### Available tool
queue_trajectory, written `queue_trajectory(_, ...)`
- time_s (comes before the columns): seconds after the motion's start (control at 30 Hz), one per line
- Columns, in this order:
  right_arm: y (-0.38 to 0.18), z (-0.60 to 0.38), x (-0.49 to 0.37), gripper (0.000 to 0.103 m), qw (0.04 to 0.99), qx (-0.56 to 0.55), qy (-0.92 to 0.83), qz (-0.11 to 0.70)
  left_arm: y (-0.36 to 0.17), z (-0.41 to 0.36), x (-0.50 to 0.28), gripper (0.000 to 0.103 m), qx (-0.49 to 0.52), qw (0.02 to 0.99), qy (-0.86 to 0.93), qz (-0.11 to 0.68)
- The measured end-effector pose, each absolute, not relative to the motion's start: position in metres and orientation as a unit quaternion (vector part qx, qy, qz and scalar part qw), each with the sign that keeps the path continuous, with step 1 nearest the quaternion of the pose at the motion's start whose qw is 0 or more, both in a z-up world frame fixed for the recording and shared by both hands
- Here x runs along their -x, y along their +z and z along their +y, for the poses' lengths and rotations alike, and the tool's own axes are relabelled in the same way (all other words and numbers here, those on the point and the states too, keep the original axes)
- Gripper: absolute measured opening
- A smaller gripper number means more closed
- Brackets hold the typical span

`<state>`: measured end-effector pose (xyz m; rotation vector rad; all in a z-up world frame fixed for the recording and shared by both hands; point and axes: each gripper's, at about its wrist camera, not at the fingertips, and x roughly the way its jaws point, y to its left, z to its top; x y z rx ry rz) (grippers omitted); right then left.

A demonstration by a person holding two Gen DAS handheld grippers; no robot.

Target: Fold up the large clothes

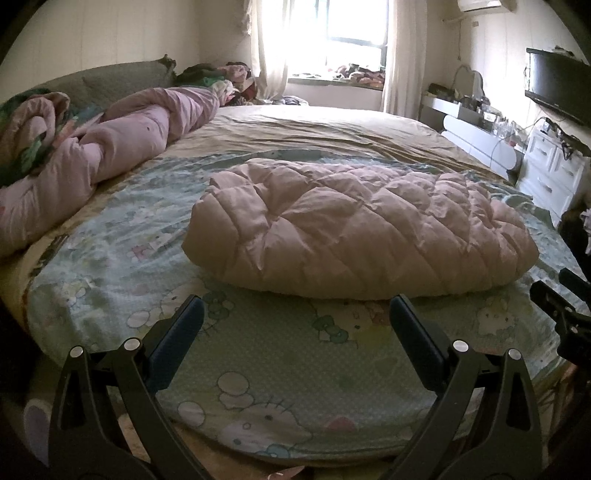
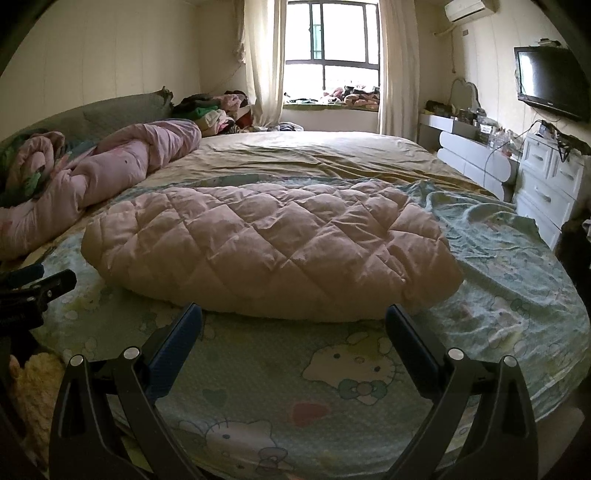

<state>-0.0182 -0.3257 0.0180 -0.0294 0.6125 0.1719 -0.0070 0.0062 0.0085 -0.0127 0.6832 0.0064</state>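
Folded pink coat (image 1: 354, 229) lengthwise left-to-right across bed (image 1: 332, 125)

- The left gripper (image 1: 295, 306) holds its fingers (image 1: 181, 332) spread wide, touching nothing.
- A folded pink quilted coat (image 1: 354, 229) lies at twelve o'clock on the bed (image 1: 258, 354).
- A rolled pink duvet (image 1: 122, 144) lies at ten o'clock.

Daylight from the window (image 1: 347, 29) blows out to glare; the foreground sits dim, with fisheye-bent, dark-vignetted edges.
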Motion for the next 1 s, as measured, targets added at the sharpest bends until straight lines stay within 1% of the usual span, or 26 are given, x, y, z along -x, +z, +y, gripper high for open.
queue_trajectory(1.0,0.0189,-0.3238,0.019,0.099,0.948,0.015,0.091,0.304,0.0081,0.0039,0.0105,0.094,0.005,0.944,0.011,0.33)
